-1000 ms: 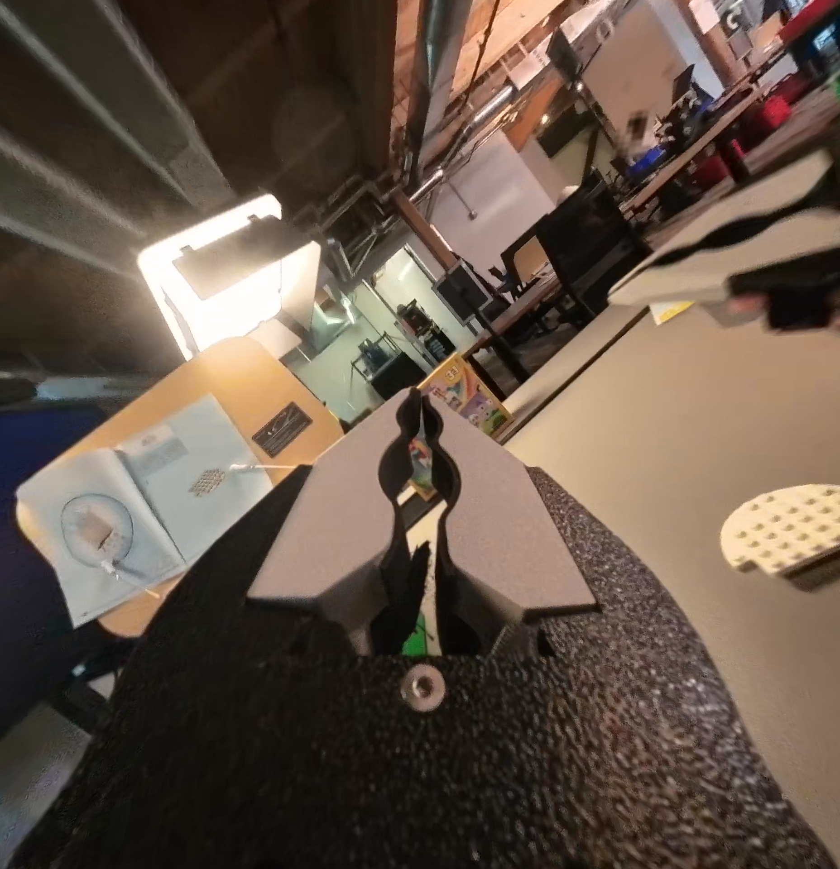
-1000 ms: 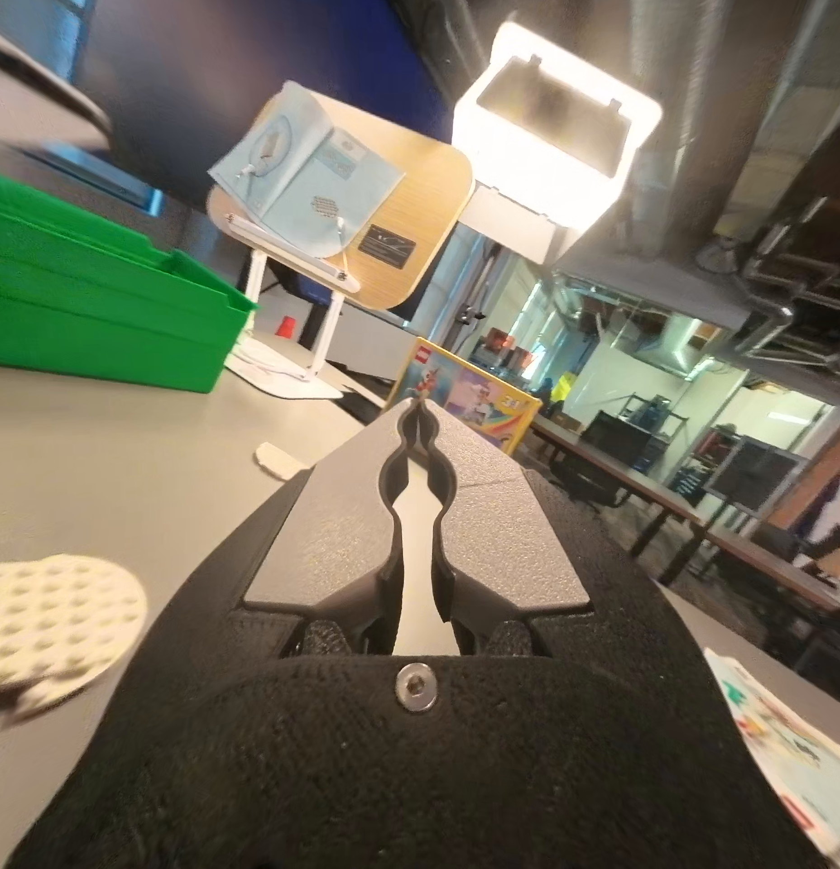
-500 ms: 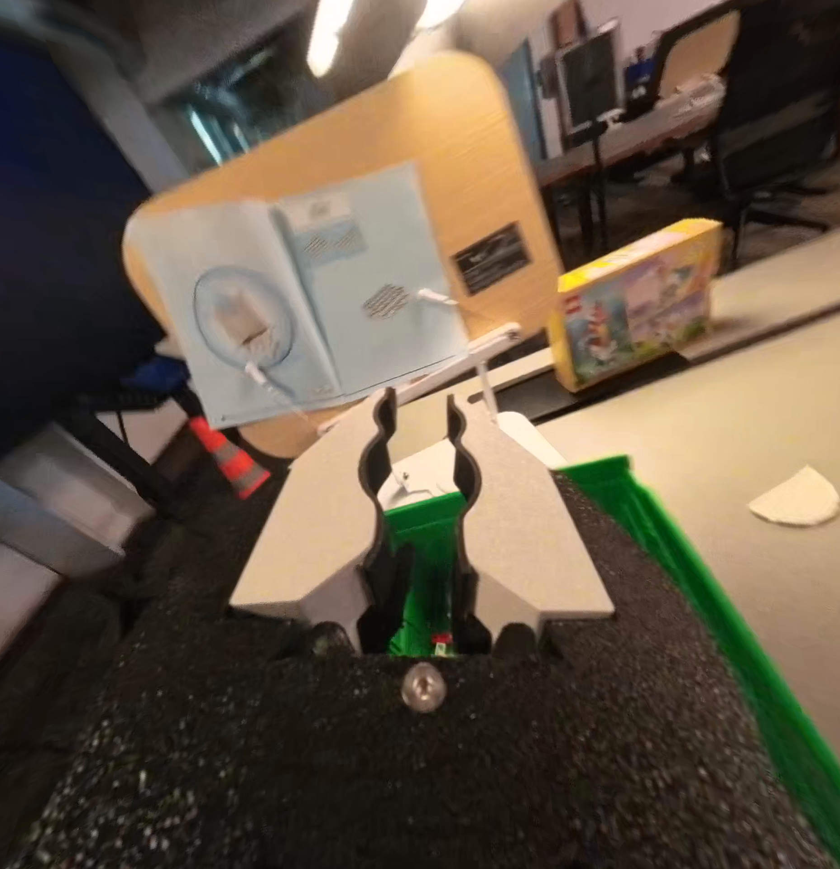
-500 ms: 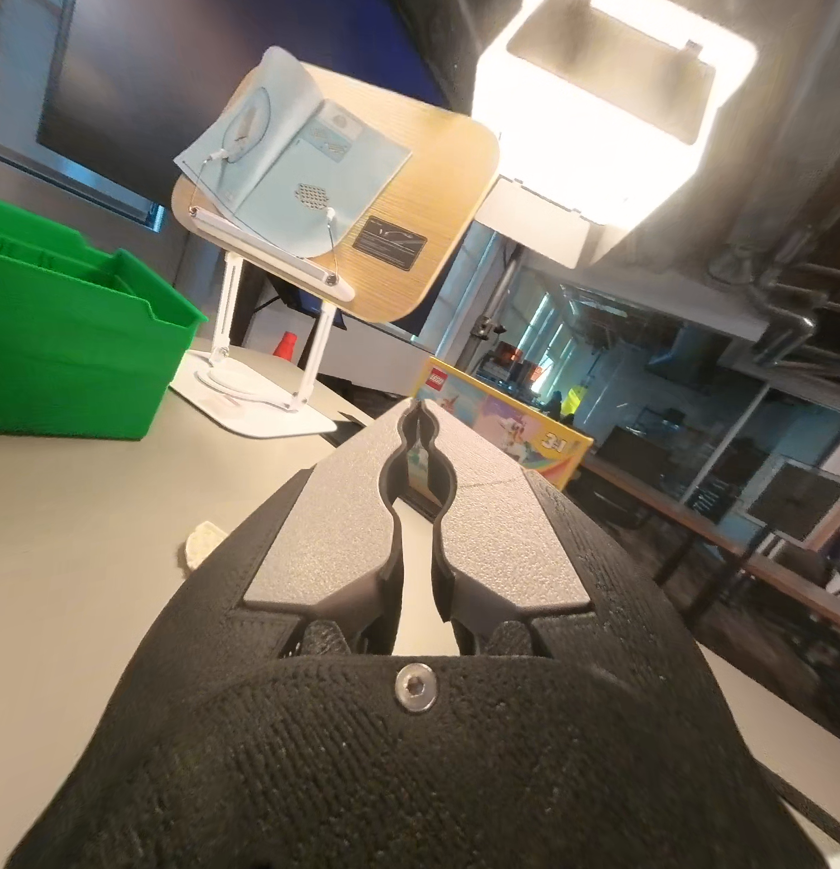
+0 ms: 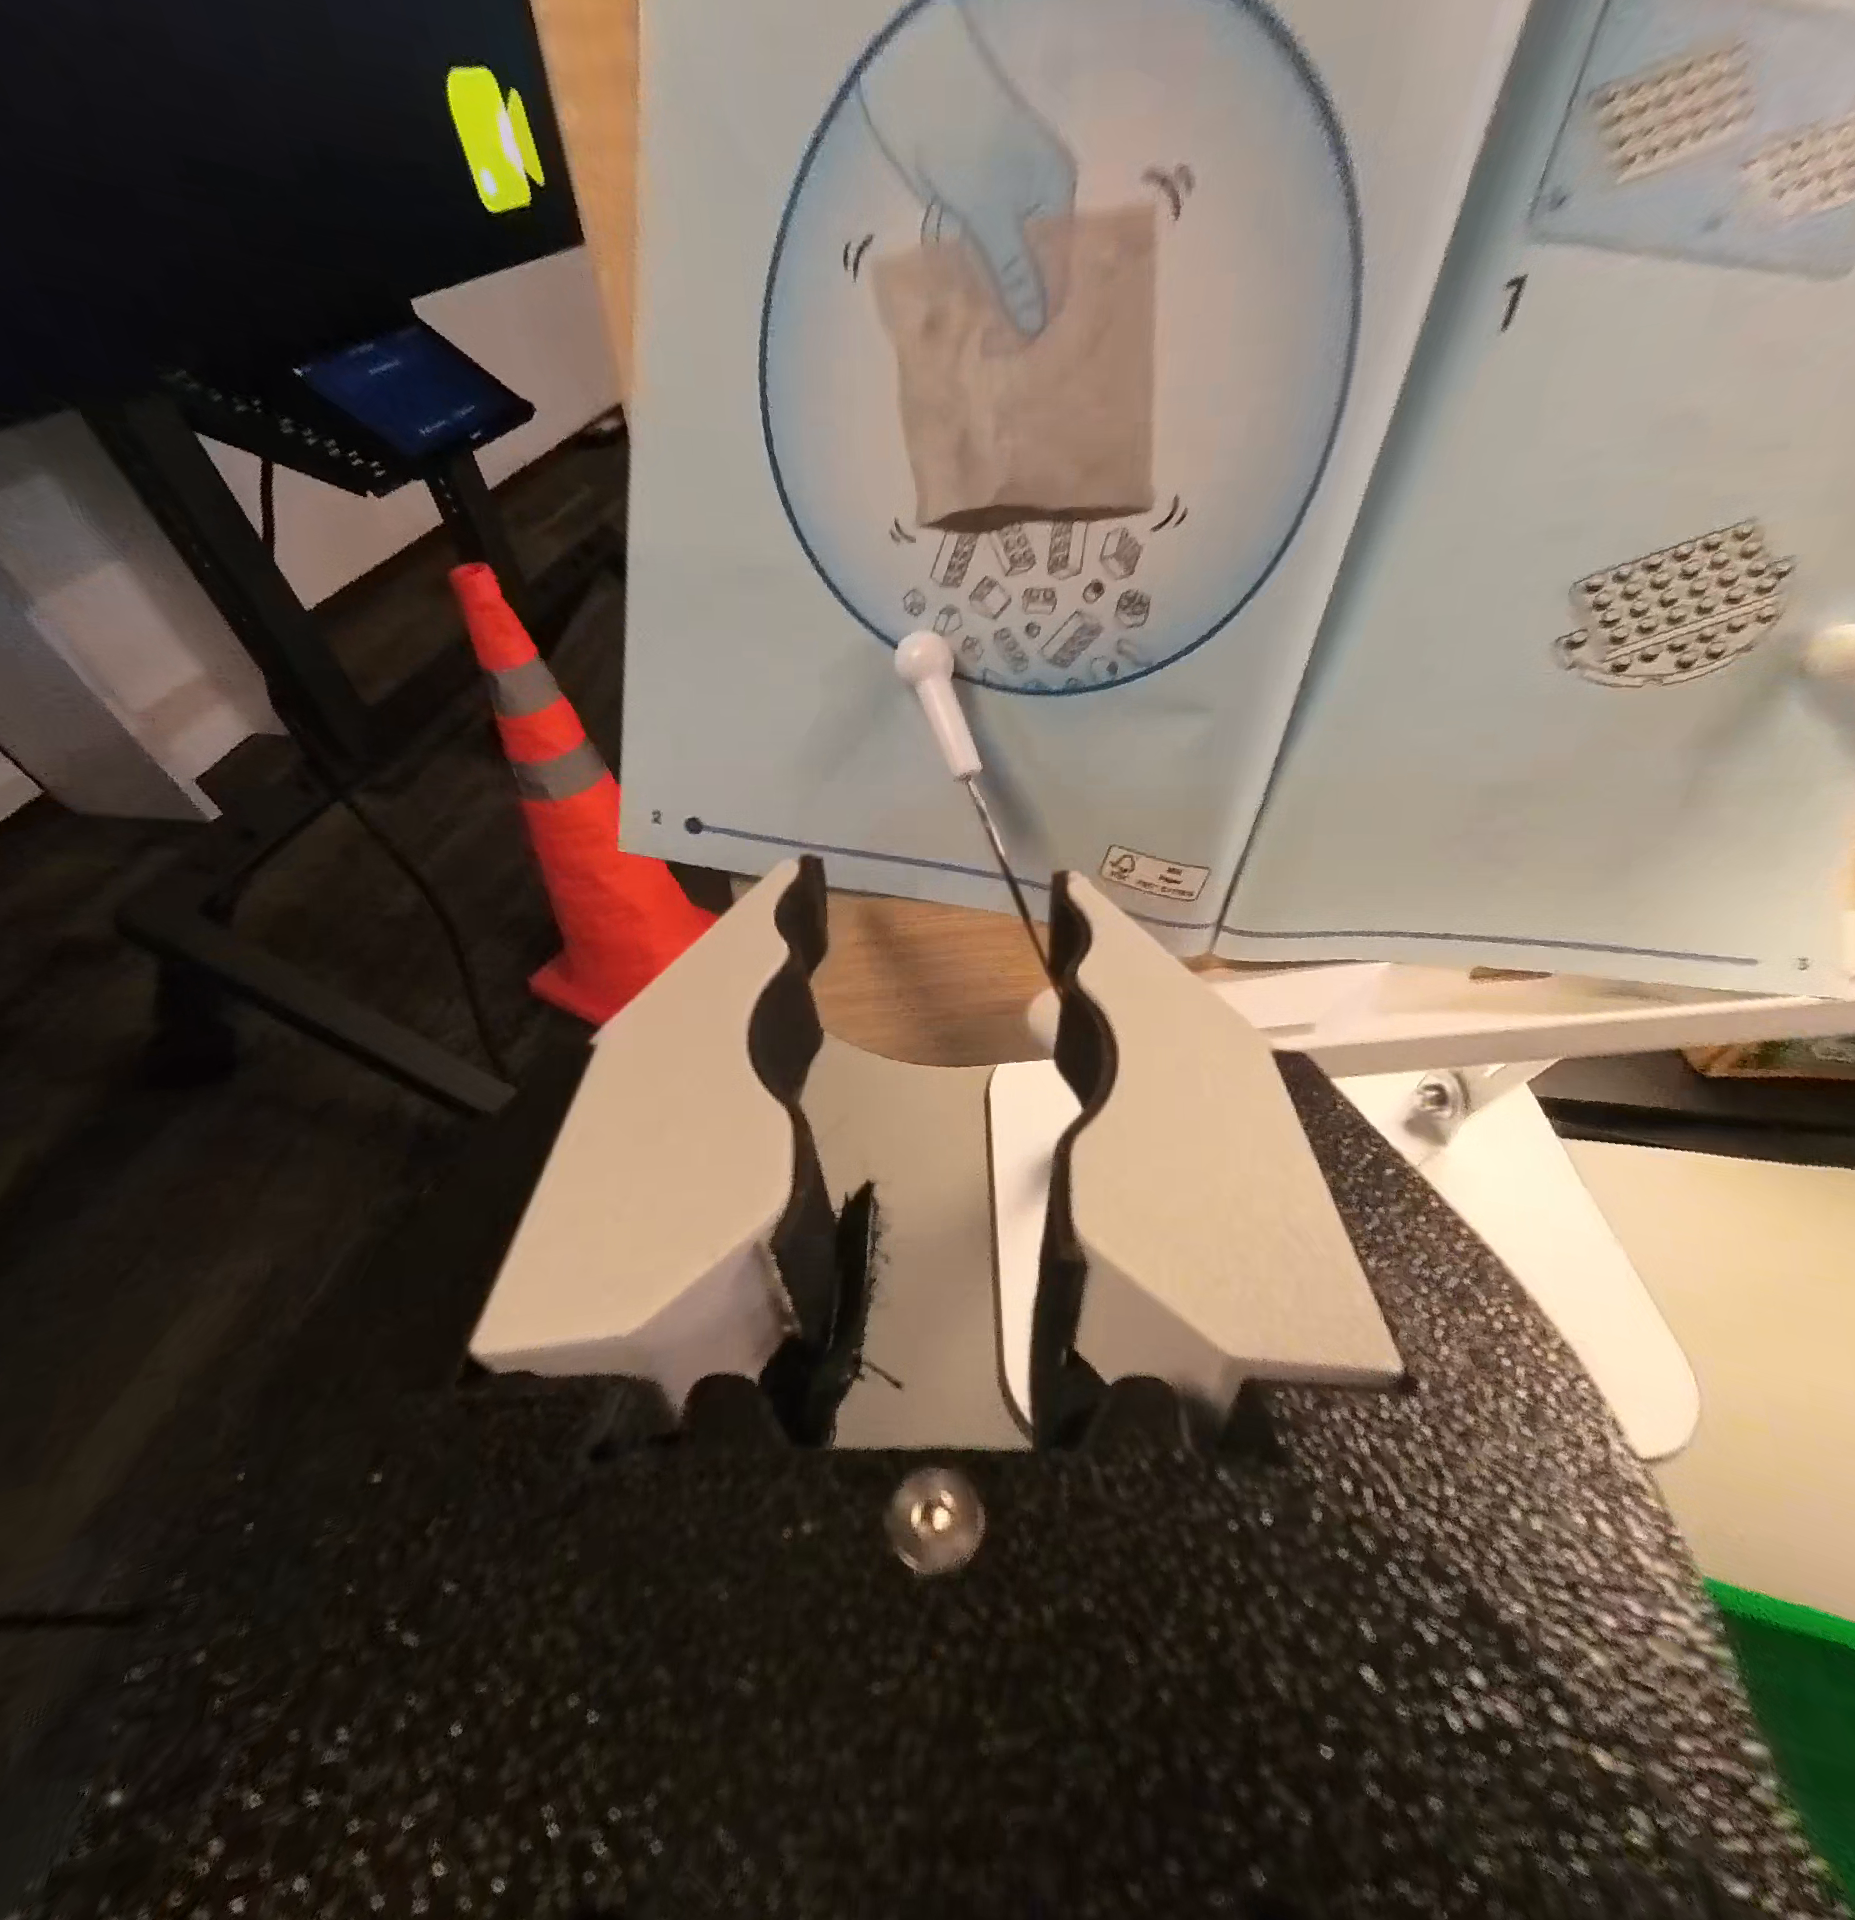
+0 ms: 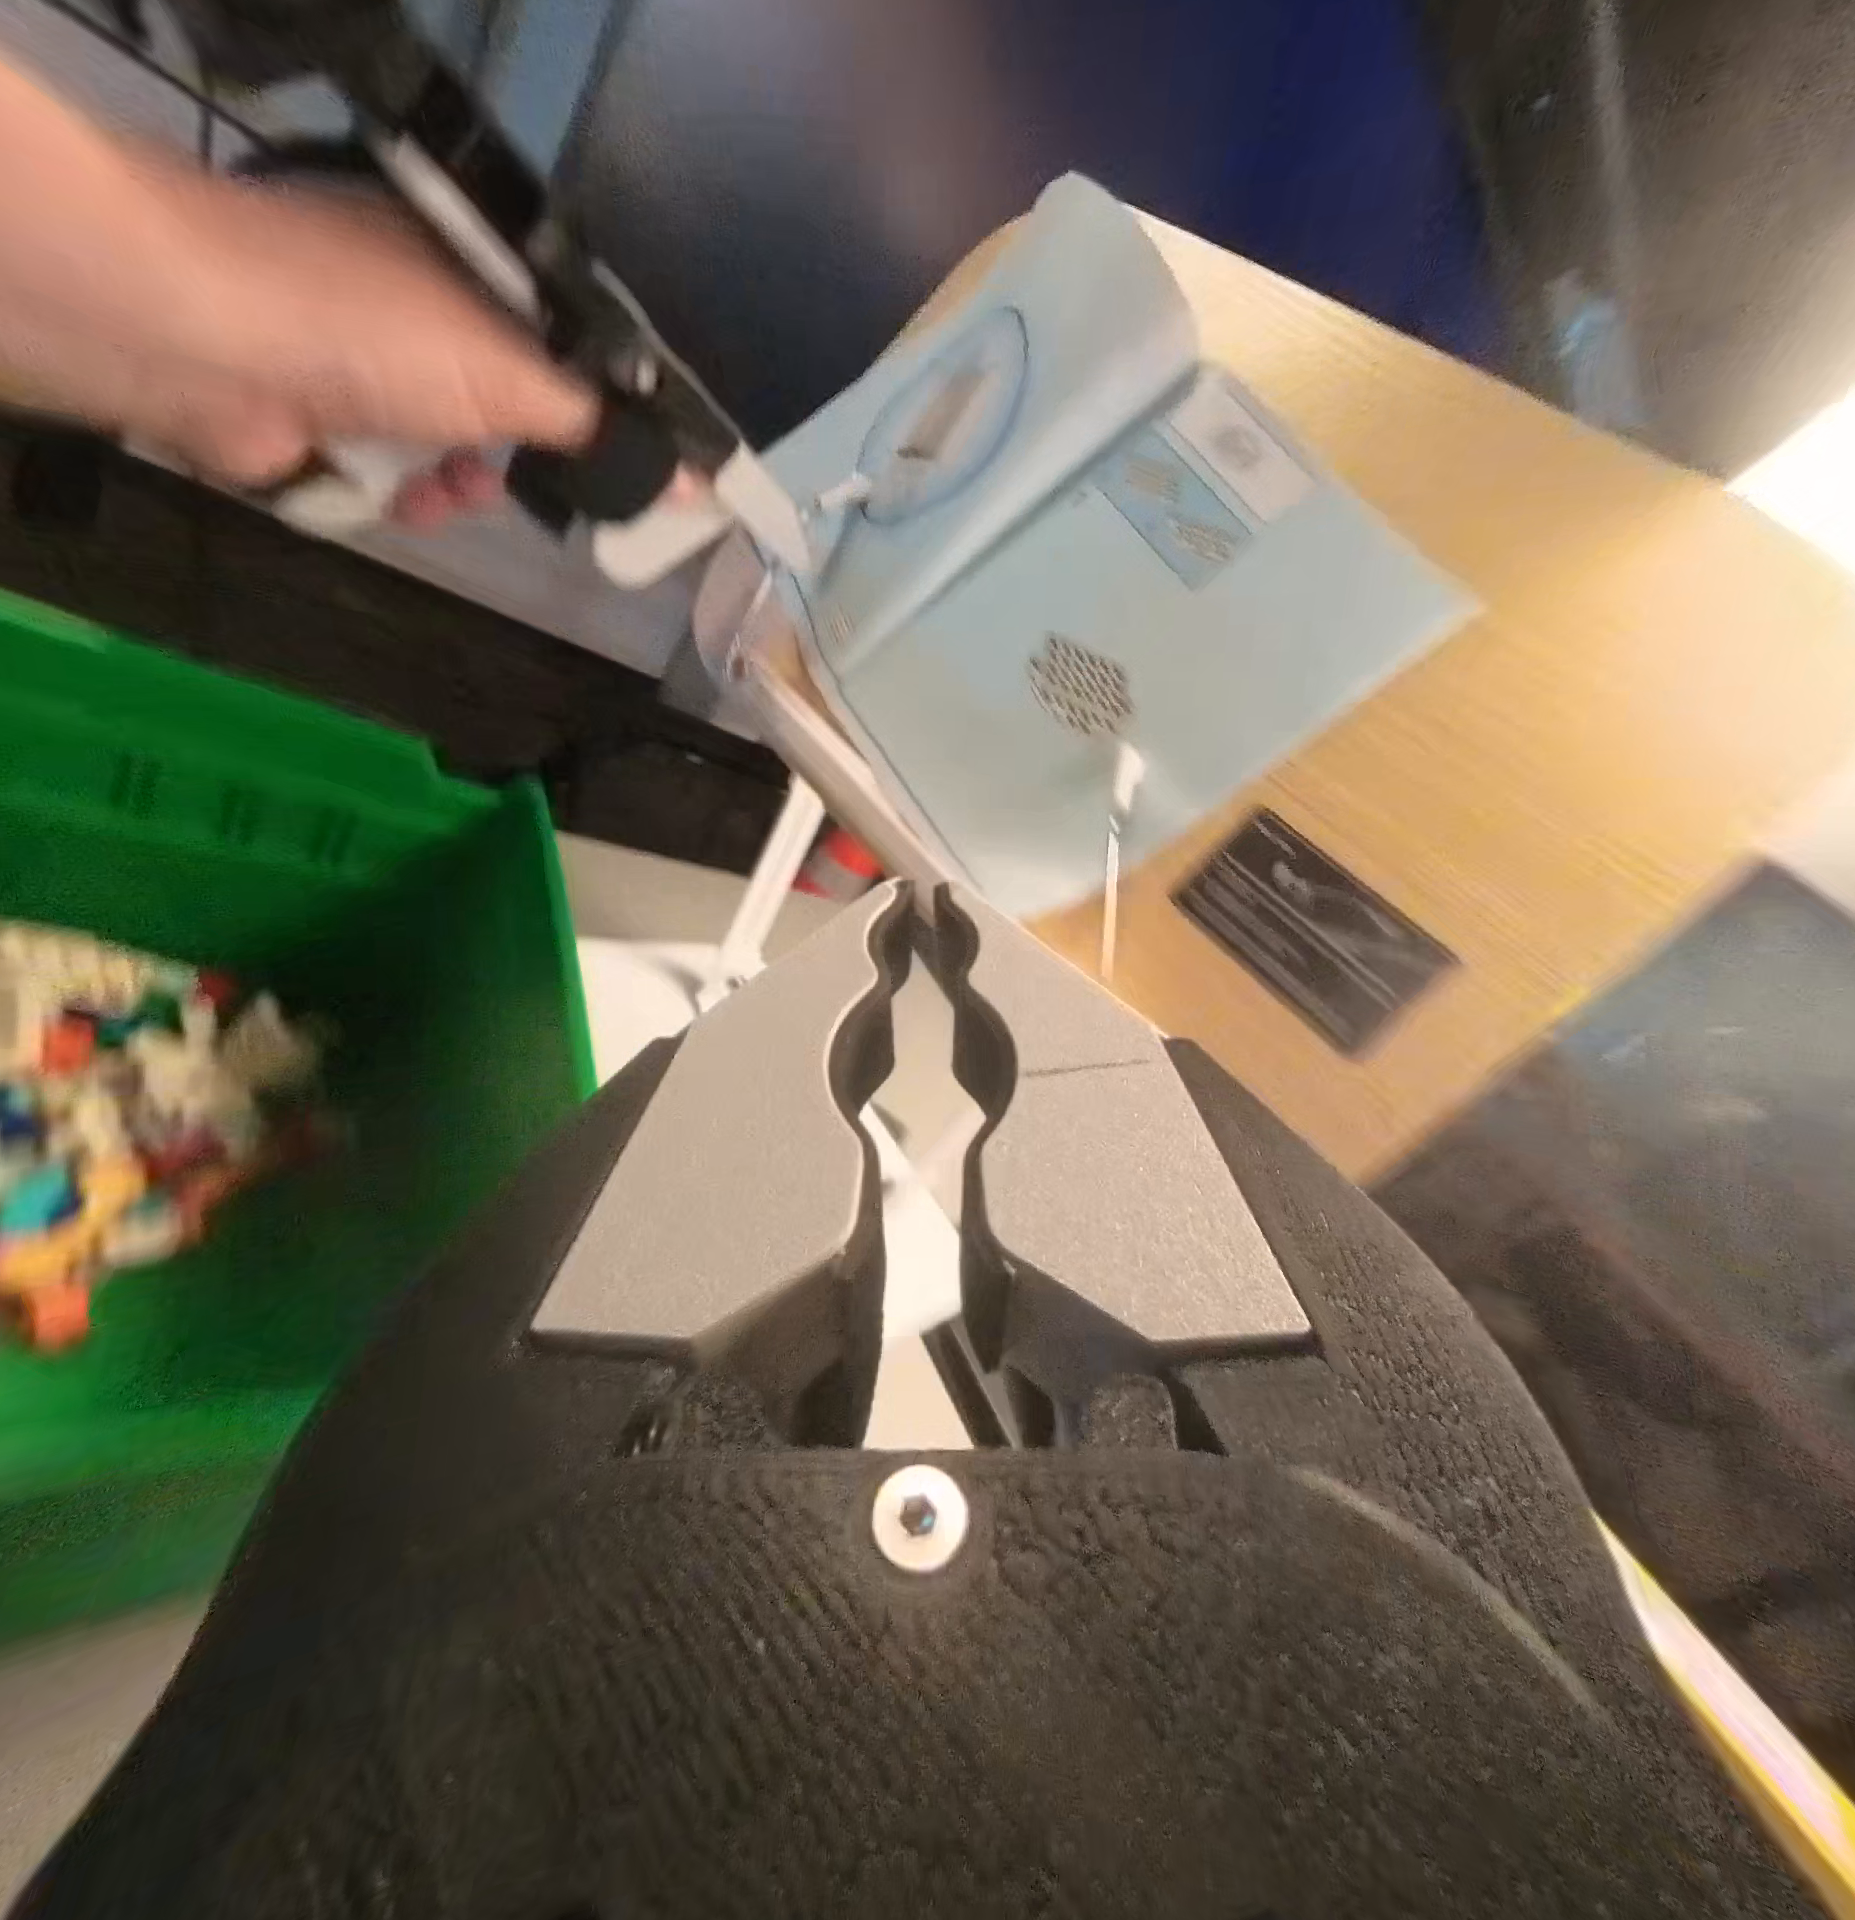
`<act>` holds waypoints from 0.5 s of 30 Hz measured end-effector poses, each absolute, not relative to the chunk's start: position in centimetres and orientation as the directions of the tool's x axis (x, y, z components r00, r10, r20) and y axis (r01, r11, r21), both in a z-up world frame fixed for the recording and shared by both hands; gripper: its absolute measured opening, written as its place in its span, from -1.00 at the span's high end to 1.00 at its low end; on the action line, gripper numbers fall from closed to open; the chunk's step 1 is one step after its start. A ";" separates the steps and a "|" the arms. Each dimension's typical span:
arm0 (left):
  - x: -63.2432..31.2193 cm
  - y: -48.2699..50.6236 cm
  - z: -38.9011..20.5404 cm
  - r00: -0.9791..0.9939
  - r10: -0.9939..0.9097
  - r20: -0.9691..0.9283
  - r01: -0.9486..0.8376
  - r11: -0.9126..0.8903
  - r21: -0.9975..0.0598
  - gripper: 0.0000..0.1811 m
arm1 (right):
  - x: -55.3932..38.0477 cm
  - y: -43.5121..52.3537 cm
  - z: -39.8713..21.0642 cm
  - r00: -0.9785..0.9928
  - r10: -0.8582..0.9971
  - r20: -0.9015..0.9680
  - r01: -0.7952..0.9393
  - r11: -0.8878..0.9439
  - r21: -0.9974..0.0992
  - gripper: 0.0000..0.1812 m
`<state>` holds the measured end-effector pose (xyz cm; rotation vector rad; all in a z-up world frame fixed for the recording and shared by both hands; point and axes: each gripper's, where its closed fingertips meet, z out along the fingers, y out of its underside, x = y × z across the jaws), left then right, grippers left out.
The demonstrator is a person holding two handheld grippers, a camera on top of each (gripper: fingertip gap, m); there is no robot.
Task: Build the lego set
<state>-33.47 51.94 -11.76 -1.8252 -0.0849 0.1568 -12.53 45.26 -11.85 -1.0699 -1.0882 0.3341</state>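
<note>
Left claw (image 5: 928,894): two grey fingers (image 5: 674,1164) spread well apart with nothing between them, pointing level and forward. Right claw (image 6: 921,896): fingers (image 6: 736,1153) drawn close, tips almost touching, empty, tilted upward. The person's bare left hand (image 6: 227,343) appears blurred in the right wrist view, wrapped around the left claw's handle.

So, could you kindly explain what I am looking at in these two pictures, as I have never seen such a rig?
A person holds a two-finger gripper in each hand; a camera on each looks forward along its fingers. In the left view, the left gripper is open and empty, close to an open instruction booklet on a wooden stand, with an orange traffic cone behind. In the right view, the right gripper is nearly closed, holding nothing I can see. Left of it, a green bin holds mixed lego pieces. The hand carries the left gripper.
</note>
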 end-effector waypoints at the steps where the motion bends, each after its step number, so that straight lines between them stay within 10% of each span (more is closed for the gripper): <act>1: -33.6 52.1 -12.0 0.988 0.139 -0.062 -0.024 -0.259 -0.965 0.59 | -14.6 46.0 -11.1 0.465 0.712 0.526 0.243 0.469 -0.849 0.98; 15: -34.5 52.2 -13.0 0.974 0.169 0.154 0.183 -0.171 -0.968 0.90 | -29.3 51.2 -8.6 0.481 0.702 0.525 0.278 0.446 -0.851 1.00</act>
